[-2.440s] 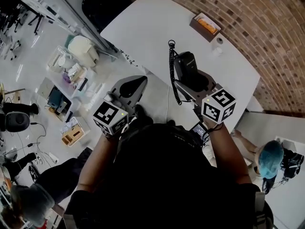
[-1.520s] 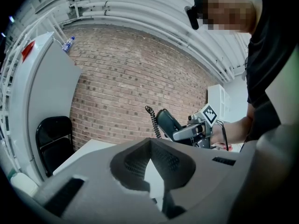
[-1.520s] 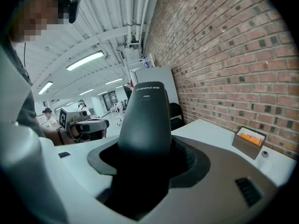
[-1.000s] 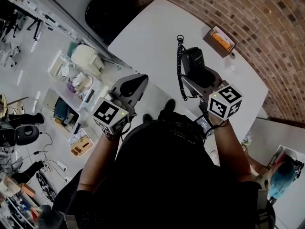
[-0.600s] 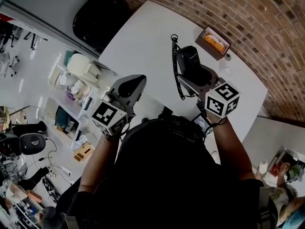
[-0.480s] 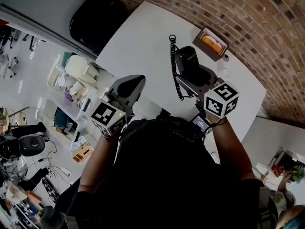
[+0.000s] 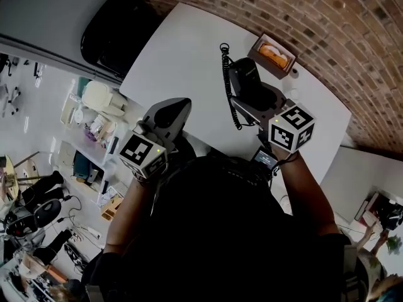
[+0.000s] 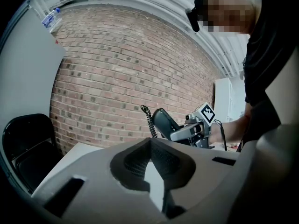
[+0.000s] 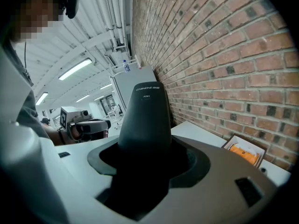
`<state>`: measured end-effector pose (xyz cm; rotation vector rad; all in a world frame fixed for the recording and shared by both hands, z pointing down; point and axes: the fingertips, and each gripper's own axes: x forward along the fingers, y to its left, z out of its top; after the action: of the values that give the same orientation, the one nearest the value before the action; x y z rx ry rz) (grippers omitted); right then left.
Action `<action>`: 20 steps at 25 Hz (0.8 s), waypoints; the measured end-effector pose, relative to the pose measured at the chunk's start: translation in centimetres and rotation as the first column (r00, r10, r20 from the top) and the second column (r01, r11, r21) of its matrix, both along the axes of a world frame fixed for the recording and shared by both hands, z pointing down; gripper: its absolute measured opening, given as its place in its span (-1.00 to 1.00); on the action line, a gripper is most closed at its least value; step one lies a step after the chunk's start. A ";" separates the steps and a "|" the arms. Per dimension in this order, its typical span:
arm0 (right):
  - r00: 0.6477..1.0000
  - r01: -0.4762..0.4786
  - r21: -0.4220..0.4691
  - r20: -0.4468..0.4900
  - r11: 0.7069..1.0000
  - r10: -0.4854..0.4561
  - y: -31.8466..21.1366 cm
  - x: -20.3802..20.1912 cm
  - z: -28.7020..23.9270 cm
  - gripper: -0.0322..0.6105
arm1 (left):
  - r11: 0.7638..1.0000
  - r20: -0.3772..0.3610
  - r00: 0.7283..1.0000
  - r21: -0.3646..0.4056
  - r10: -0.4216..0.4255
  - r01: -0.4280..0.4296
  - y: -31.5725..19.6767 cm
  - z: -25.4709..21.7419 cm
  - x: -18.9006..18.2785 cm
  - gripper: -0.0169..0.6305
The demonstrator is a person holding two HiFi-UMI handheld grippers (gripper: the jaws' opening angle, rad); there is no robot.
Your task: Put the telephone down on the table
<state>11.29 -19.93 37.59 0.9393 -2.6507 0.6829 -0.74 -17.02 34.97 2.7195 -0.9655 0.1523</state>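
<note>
The telephone [image 7: 247, 83] is a black handset with a coiled black cord [image 7: 225, 74] hanging from its far end. My right gripper [image 7: 255, 106] is shut on it and holds it above the white table [image 7: 182, 49], pointing toward the brick wall. In the right gripper view the handset [image 9: 145, 115] rises upright from between the jaws of the gripper [image 9: 145, 160]. My left gripper [image 7: 178, 107] is shut on nothing, held near the table's near edge. In the left gripper view, its jaws meet, and the handset [image 8: 162, 121] shows beyond them.
A small open box with an orange item [image 7: 272, 54] lies at the table's far side by the brick wall [image 7: 352, 36]. A black chair [image 7: 116, 30] stands left of the table. Shelves and clutter lie on the floor at left.
The right gripper still holds the handset and has shifted slightly over the table toward the box. The left gripper has stayed shut in about the same place.
</note>
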 end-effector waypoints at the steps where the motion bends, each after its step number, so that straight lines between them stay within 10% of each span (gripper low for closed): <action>1: 1.000 -0.010 -0.002 -0.002 1.000 0.010 -0.2 0.0 0.1 -0.05 | 1.000 -0.002 1.000 -0.004 0.008 -0.008 -0.4 0.1 0.0 -0.92; 20: 0.958 -0.281 -0.005 -0.064 0.960 0.280 -6.7 -7.4 -0.1 -0.05 | 0.959 -0.069 0.957 0.020 0.283 -0.282 -11.0 0.2 -8.0 -0.92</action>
<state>3.85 -26.65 37.51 1.3269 -2.4790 0.7170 -8.74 -27.98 35.15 2.8379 -0.5552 0.1011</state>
